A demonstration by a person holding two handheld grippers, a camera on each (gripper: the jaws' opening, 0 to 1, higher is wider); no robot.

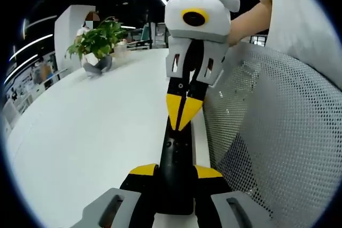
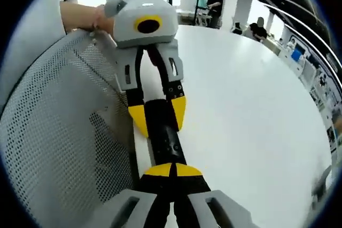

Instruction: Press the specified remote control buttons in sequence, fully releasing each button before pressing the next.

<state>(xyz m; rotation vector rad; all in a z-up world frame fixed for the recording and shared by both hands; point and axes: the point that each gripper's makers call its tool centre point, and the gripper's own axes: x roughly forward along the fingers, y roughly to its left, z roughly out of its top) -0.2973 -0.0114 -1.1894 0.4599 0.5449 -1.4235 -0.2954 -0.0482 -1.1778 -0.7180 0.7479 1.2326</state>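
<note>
Two grippers: both are on one slim black remote control [image 1: 176, 153], which points lengthwise between them.
Remote's place: it lies along the edge of the round white bench [image 1: 91, 132], just beside the white perforated mesh chair back [image 1: 272, 126].
Left gripper [image 1: 176, 172]: its yellow-tipped fingers stand either side of the remote's near end and pinch its two long edges, holding it steady.
Right gripper [image 1: 184, 113]: its fingers are pressed together into a single yellow point. In the left gripper view that point comes down onto the remote's upper face towards the far end.
Contact: the point looks to be touching the remote's face. Which button lies under it is too small to tell.
Step in hand: judged from the pose, this is one press in the sequence, with the point down and not yet lifted off.
Done so far: the remote is secured and the pressing tip is placed. How many presses are already made cannot be read from these views.
Left to do: lift fully clear of this button, then press any that remain in the sequence.
Visibility: the remote sits in plain sight in both views.
Background: a green leafy plant in a grey pot [image 1: 97, 46] stands well apart on the far side of the bench.
</note>
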